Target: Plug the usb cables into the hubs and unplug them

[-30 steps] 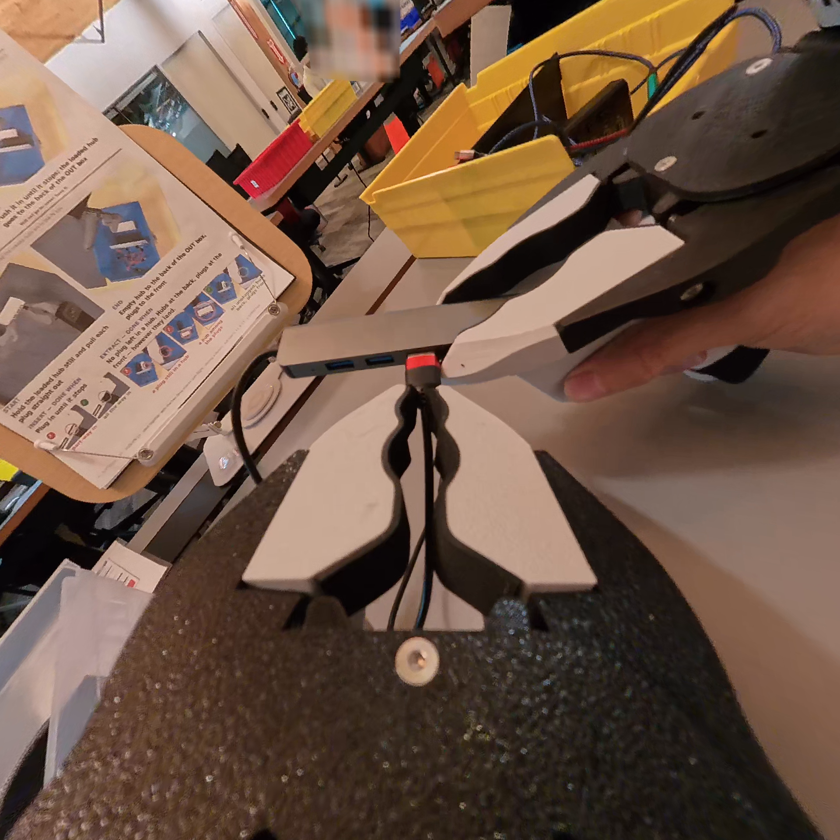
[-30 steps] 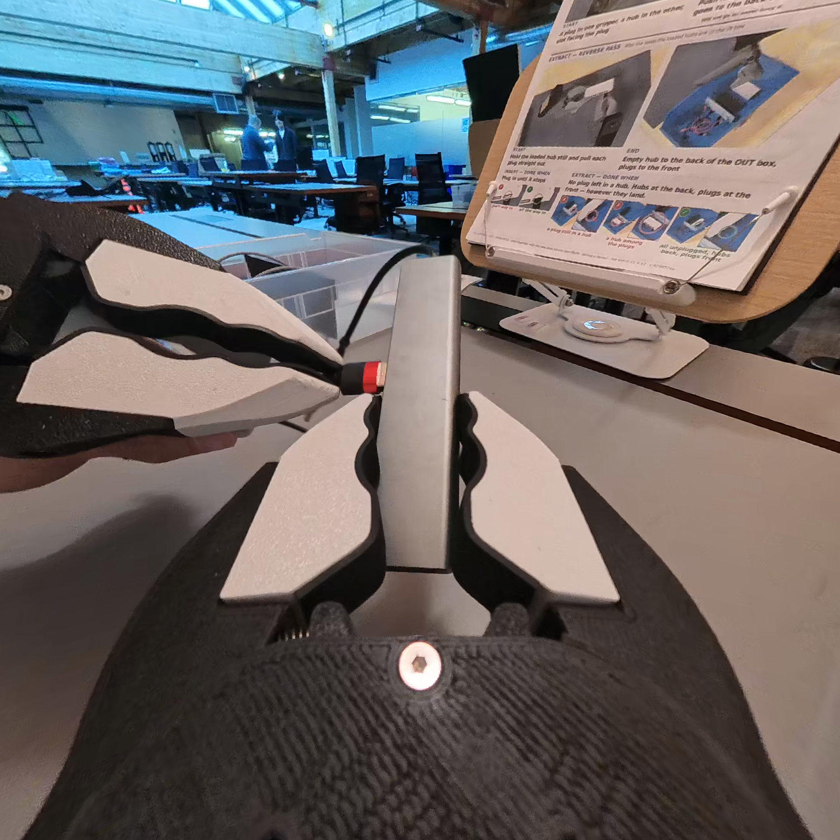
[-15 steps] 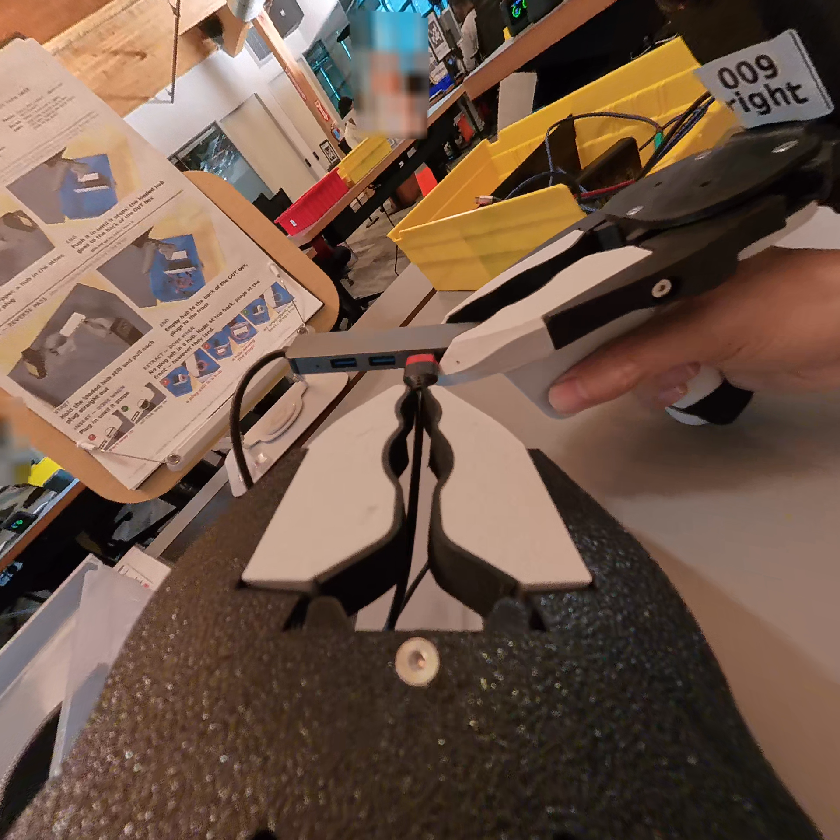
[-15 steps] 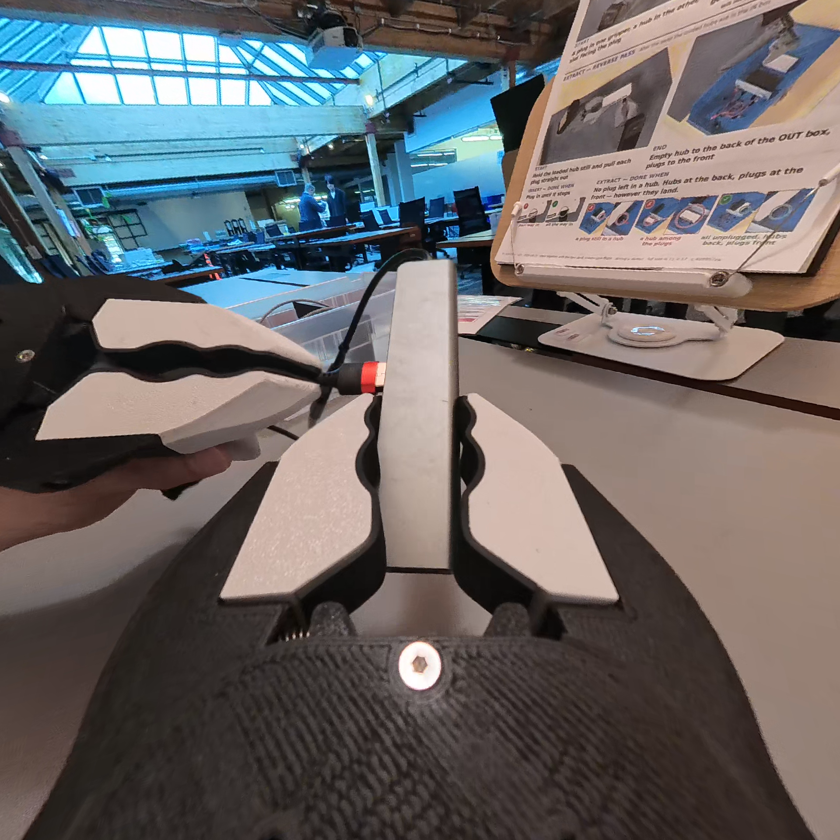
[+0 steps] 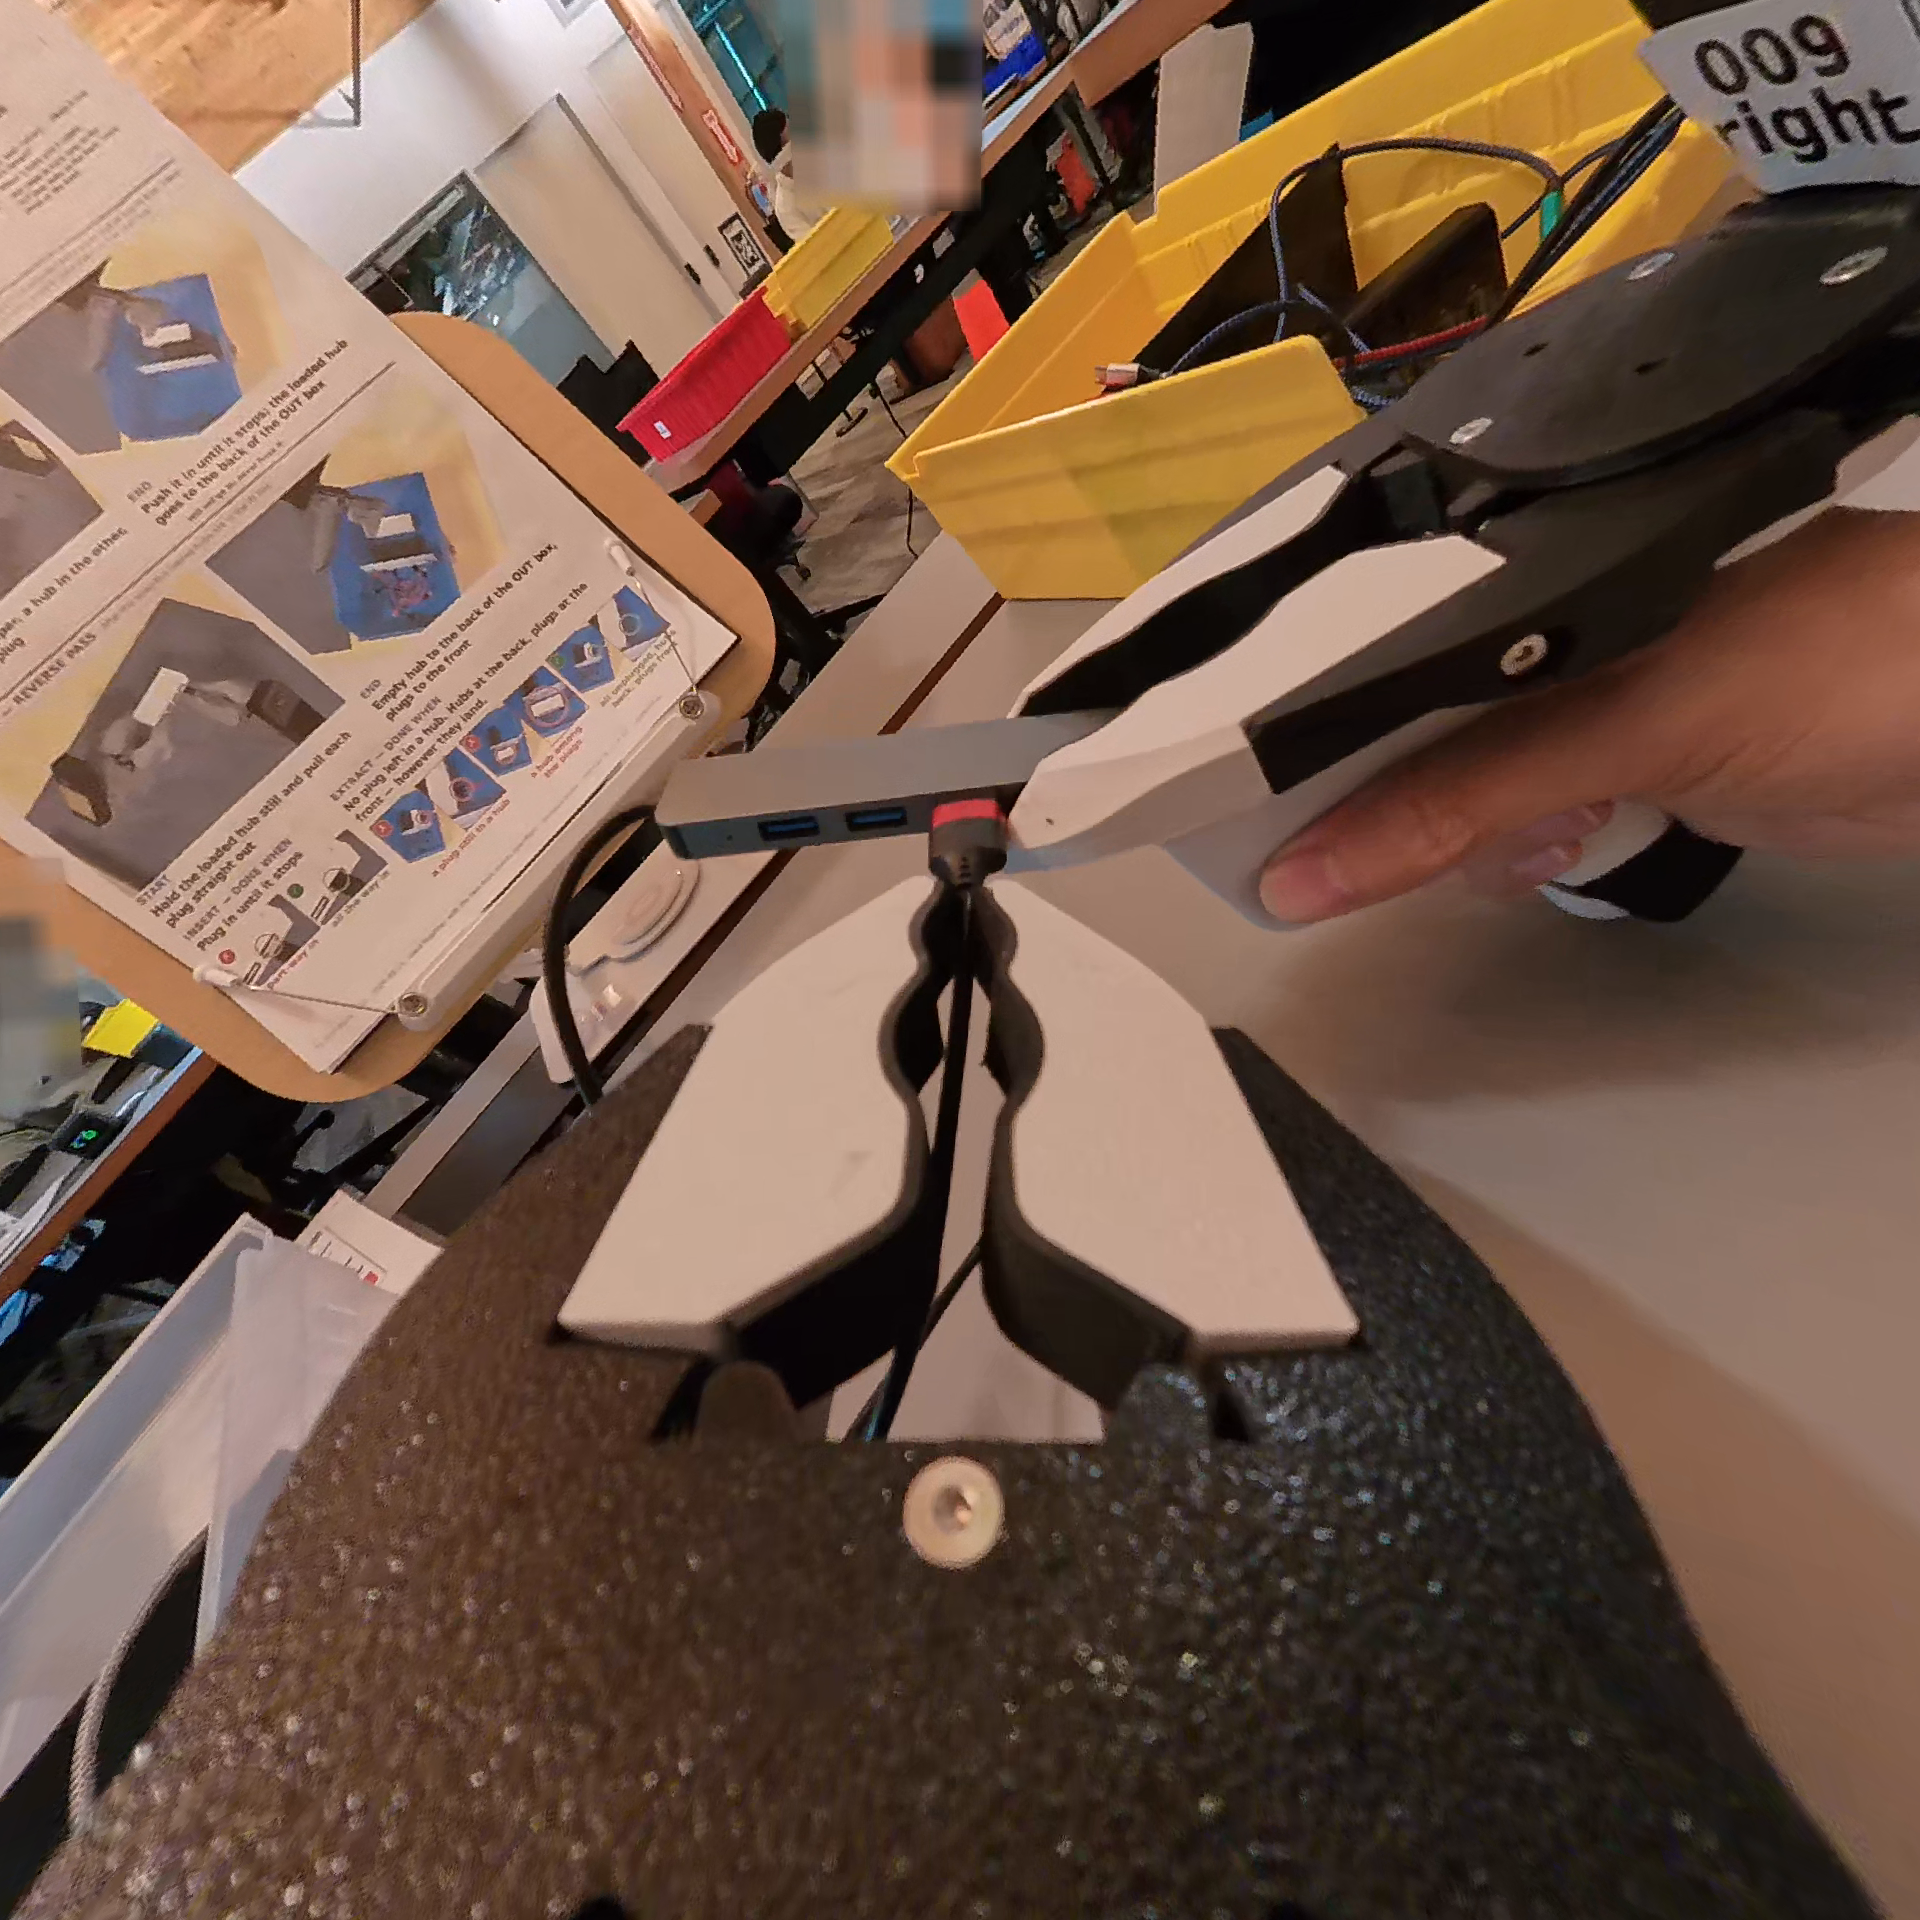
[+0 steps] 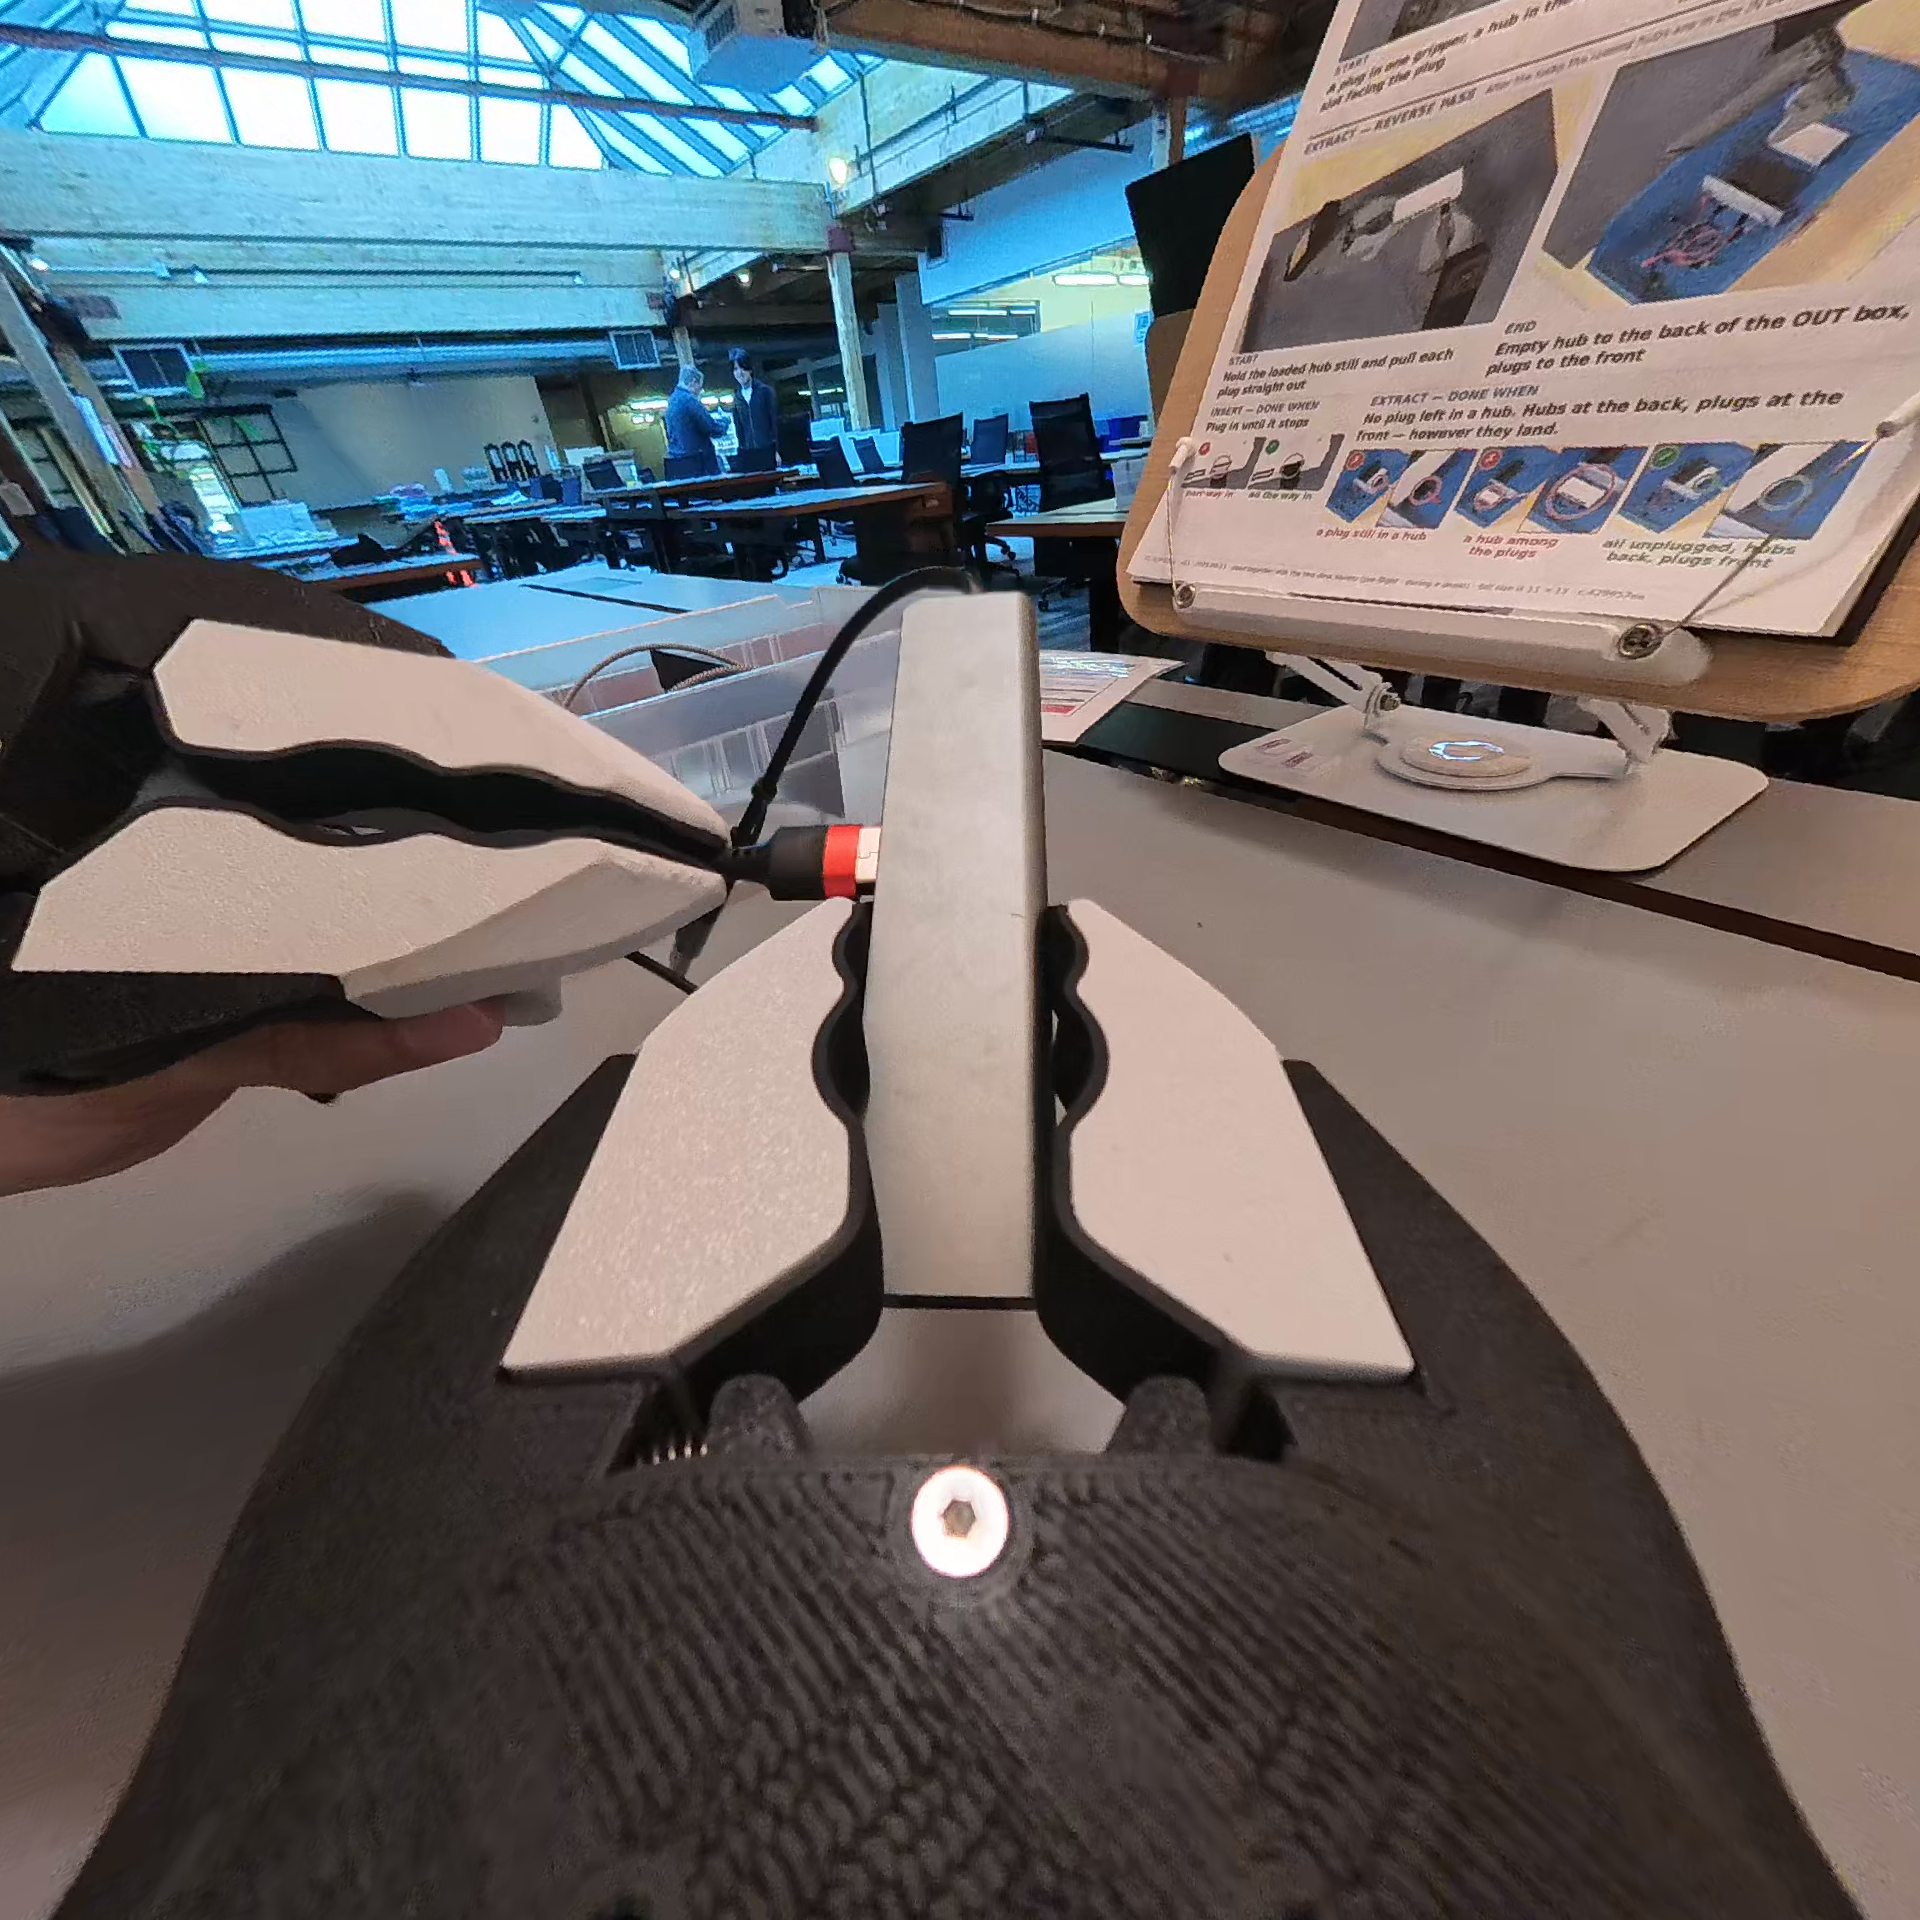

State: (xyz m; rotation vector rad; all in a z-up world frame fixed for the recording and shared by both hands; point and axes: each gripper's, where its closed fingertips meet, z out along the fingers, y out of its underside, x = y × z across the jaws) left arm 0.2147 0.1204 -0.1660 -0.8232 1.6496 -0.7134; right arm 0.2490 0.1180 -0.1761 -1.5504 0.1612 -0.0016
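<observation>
The grey hub (image 6: 951, 935) was held above the table (image 6: 1558, 1143), clamped by its long sides in the right gripper (image 6: 951, 914), so that its port face was turned sideways toward the other hand; that grip left the ports free and gave the hub a firm backing against a push or pull. The red-collared plug (image 5: 966, 831) sat in the port nearest the right gripper, with two blue ports (image 5: 831, 826) beside it empty. In the right wrist view a sliver of bare metal showed between collar and hub, so I judged it almost, perhaps not fully, home. The left gripper (image 5: 961, 914) was clenched on the black cable (image 5: 951, 1091) just behind the plug's body, in line with the port, which suited a straight push or pull without bending the connector. The hub's own black lead (image 5: 556, 956) hung off its far end. Beyond stood a yellow bin (image 5: 1122, 488) of cables and an instruction sheet on a stand (image 6: 1538, 343).
</observation>
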